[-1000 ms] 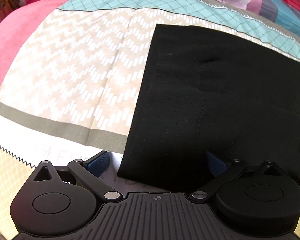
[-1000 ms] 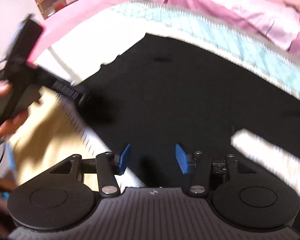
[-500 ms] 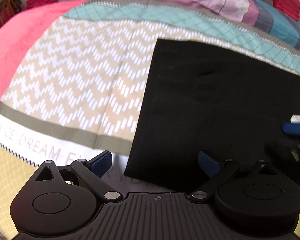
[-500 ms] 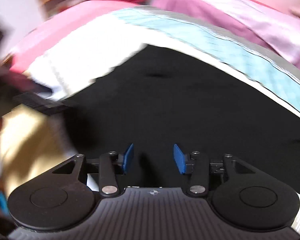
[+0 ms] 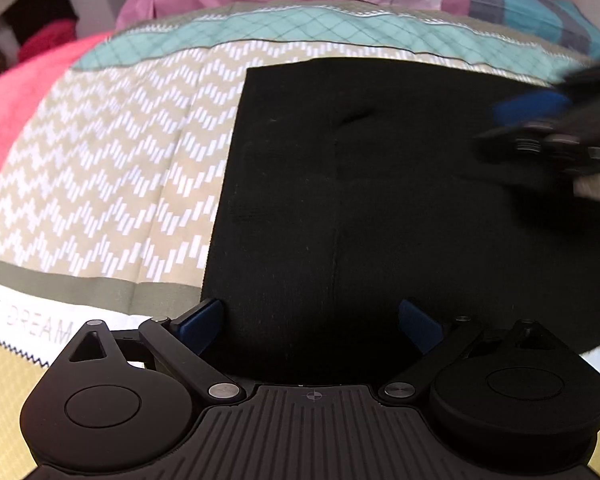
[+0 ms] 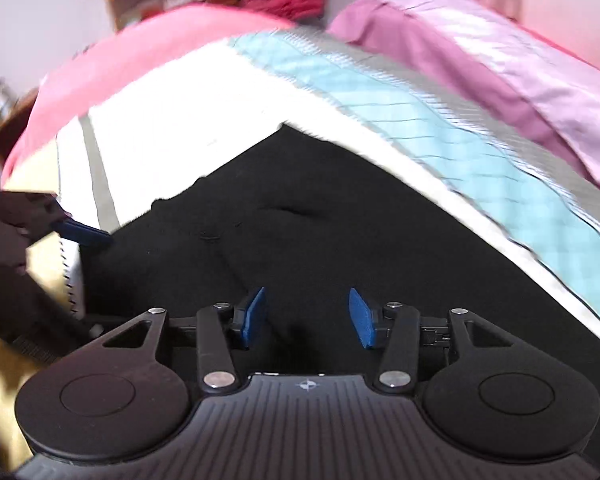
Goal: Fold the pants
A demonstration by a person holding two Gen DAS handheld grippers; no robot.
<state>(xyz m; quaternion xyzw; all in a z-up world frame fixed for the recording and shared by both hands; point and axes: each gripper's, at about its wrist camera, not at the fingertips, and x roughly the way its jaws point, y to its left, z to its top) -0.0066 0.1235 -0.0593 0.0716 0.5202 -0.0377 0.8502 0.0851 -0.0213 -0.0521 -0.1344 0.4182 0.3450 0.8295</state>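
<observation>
My left gripper [image 5: 310,326], jaws wide, sits at the near hem of the flat black fabric pants [image 5: 380,200] filling frame centre, long axis probably running rightward, where my blurred, empty, half-open right gripper [image 6: 306,316] hovers.

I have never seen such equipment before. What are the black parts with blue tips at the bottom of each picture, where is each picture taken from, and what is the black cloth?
A person holds two hand tools, one in each hand. Each has a camera that looks forward along its two blue-tipped fingers, so the tool's own black body fills the bottom of its picture. One picture comes from the left gripper, the other from the right gripper. Both grippers are open and hold nothing. The black cloth is the pants, lying flat on a patterned blanket on a bed. Pink bedding lies behind. Each camera also sees the other gripper, blurred, at the side of its picture.
</observation>
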